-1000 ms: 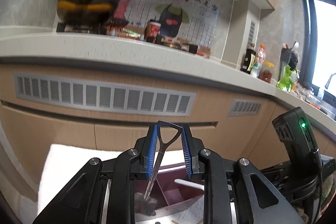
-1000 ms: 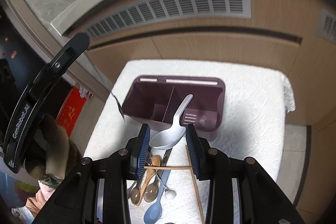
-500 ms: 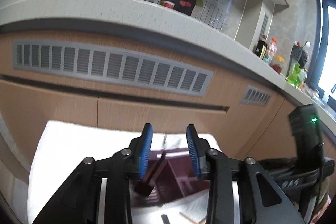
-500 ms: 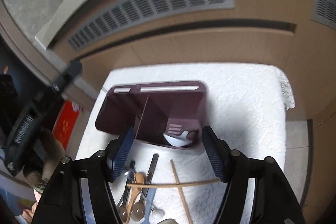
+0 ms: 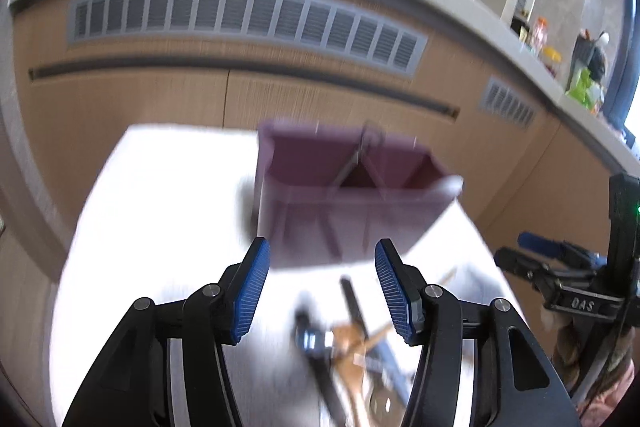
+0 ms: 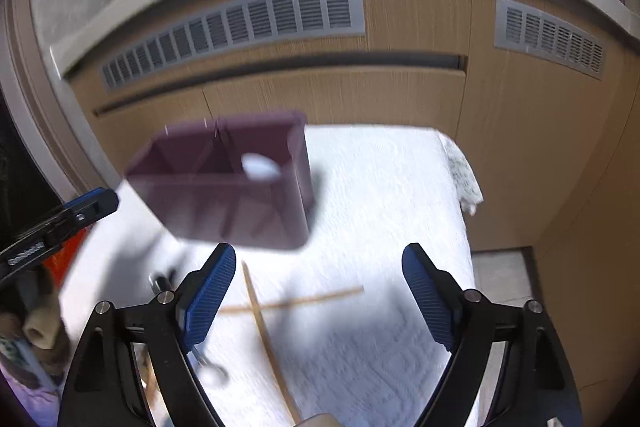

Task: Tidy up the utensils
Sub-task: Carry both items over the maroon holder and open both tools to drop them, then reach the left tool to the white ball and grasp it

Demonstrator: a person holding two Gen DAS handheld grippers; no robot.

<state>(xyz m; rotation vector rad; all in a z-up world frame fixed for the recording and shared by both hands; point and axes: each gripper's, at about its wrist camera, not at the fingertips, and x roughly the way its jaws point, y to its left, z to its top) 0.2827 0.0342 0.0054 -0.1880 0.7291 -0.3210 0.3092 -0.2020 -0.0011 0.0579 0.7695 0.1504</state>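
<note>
— On the white cloth (image 6: 380,195) stands the purple box (image 6: 236,203), with a white spoon (image 6: 260,165) and a thin metal tool (image 5: 362,157) inside.
— And the claws?
— Both have just been opening. The left gripper (image 5: 322,293) and the right gripper (image 6: 316,297) are wide apart and hold nothing.
— What is left?
— Two chopsticks (image 6: 264,323) lie crossed, and a heap of spoons (image 5: 348,343), blurry, maybe wooden ones too.
— What could go wrong?
— A claw could pinch both crossed sticks and flick one away, or bump the box over.
</note>
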